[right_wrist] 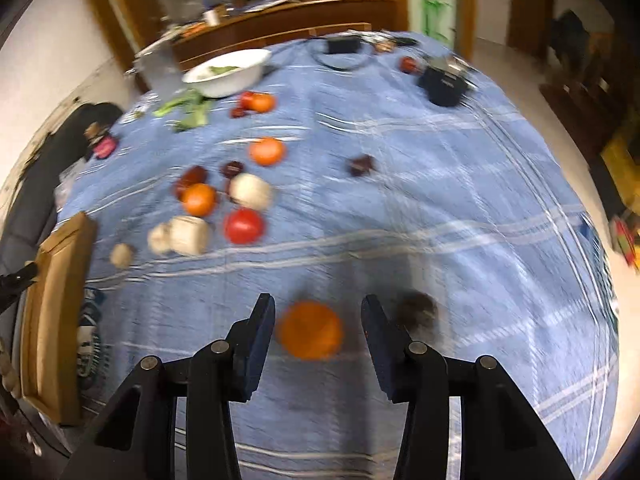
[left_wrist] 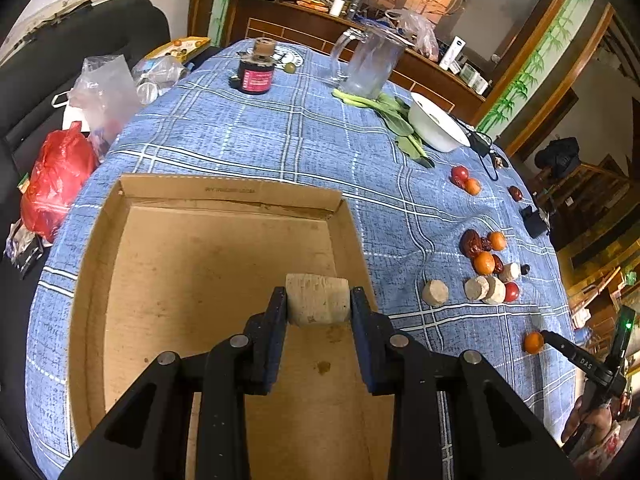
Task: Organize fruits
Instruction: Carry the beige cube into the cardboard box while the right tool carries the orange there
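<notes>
The left gripper [left_wrist: 319, 300] reaches forward from the bottom of its frame, level over the box [left_wrist: 224, 200], and is clenched on a cork [left_wrist: 318, 298] held crosswise between its 2 pads. The cork hangs above the box floor near the right wall, in the centre of the frame. The box sits on the blue plaid surface [left_wrist: 280, 140], filling the lower left.

At the right of that frame lies a loose cluster: 2 oranges [left_wrist: 485, 263], dark red dates [left_wrist: 470, 242], 3 more corks [left_wrist: 435, 292] and a red tomato [left_wrist: 511, 292]. Farther up are another tomato and orange pair [left_wrist: 464, 180]. At the lower right edge, the tip of the right gripper meets a lone orange [left_wrist: 533, 342], with a hand [left_wrist: 588, 424] behind it on the handle.

The right wrist view is motion-blurred. The right gripper [right_wrist: 318, 332] points forward, tilted down toward the surface, its jaws spread apart with that orange [right_wrist: 311, 335] between them at bottom centre; gaps show on both sides, so it is released, not grasping. A dark round thing [right_wrist: 416, 310], too blurred to identify, lies just right of the right finger. The box edge [right_wrist: 56, 312] shows at the left of this frame, well apart from the orange.

A white bowl [left_wrist: 436, 124], greens [left_wrist: 396, 120], a glass jug [left_wrist: 368, 60] and a dark jar [left_wrist: 257, 74] stand toward the top of the left frame.
</notes>
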The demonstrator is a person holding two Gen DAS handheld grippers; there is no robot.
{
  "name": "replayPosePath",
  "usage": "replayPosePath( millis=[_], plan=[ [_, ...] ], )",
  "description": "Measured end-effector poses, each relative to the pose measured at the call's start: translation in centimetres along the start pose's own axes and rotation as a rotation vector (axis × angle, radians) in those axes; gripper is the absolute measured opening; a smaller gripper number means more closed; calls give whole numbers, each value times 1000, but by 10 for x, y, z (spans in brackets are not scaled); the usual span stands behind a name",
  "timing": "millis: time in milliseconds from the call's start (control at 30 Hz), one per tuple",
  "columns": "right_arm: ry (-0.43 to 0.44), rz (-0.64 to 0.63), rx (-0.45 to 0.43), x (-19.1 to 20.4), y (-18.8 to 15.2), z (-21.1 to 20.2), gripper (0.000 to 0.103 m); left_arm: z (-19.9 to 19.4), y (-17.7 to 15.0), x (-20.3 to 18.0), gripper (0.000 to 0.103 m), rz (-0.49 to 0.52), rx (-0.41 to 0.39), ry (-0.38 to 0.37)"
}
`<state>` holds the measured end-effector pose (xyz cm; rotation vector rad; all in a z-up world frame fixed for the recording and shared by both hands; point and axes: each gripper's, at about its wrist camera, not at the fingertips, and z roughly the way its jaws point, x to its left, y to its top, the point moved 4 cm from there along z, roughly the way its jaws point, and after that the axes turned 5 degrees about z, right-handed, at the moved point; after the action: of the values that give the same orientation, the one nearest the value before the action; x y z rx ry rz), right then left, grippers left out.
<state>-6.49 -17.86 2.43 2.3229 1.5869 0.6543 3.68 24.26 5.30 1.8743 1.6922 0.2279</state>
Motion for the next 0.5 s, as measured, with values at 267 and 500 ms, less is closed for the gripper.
replayPosePath(
  millis=[267, 500],
  plan=[
    [-19, -25, -16, -9, -8, -1, 48, 13, -3, -25, 30, 41, 32, -28],
    [15, -121, -42, 27, 0, 12, 52, 13, -11, -41, 30, 67, 44, -29]
  ],
)
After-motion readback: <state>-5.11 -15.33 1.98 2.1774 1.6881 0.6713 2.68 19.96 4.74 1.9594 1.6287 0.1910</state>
